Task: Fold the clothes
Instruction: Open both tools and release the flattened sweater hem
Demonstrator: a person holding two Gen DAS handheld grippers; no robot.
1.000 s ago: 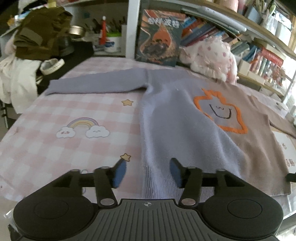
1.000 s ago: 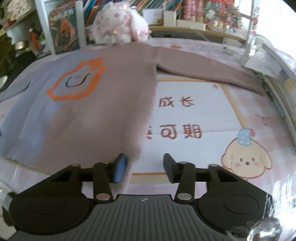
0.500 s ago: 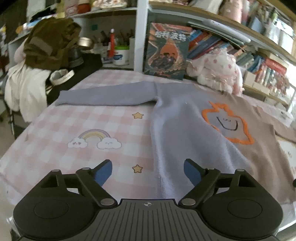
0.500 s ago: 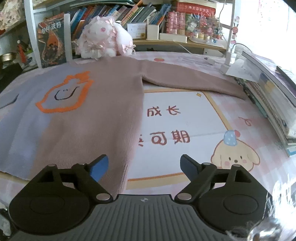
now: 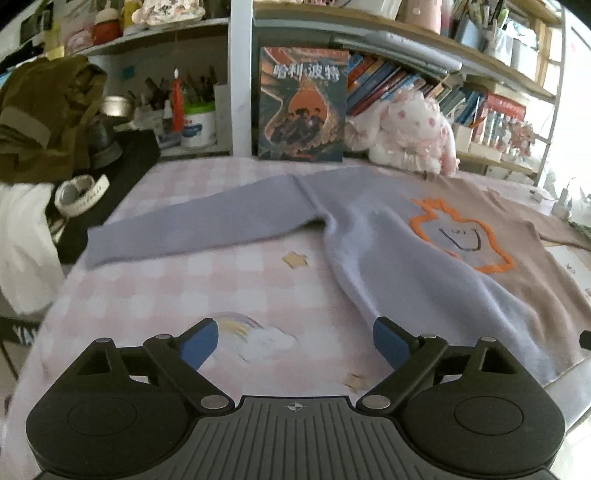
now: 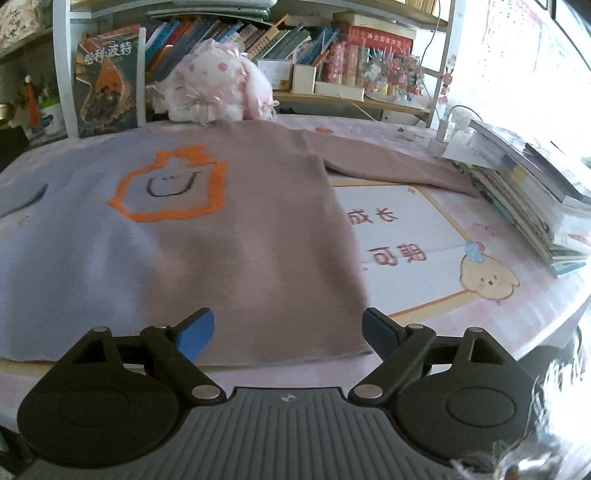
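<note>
Two grippers, both with fingers spread wide and holding nothing. Left gripper (image 5: 295,341): blue pads (image 5: 201,341) hang above the pink checked tablecloth (image 5: 177,280), over a printed rainbow-and-cloud motif (image 5: 255,332); its right-hand finger sits just beside the sweater's lower side edge. Right gripper (image 6: 288,332): blue pads (image 6: 197,332) hover above the sweater's hem, near its bottom corner. Sweater (image 6: 221,229): one item, two-tone, lavender on one half and dusty brown on the other, with an orange outlined figure bearing a drawn smile (image 6: 170,184) on the chest; laid flat, front up, on the table, both sleeves spread outward, lavender sleeve (image 5: 199,225) to one side, brown sleeve (image 6: 399,170) to the other. Beside the brown half: a white printed panel with red characters and a cartoon puppy (image 6: 487,280). Further out: stacked books (image 6: 532,199) at the table edge, a pink-spotted plush toy (image 6: 214,88) at the sweater's collar, an upright illustrated book (image 5: 303,107), and shelves of books (image 6: 229,33) behind.
</note>
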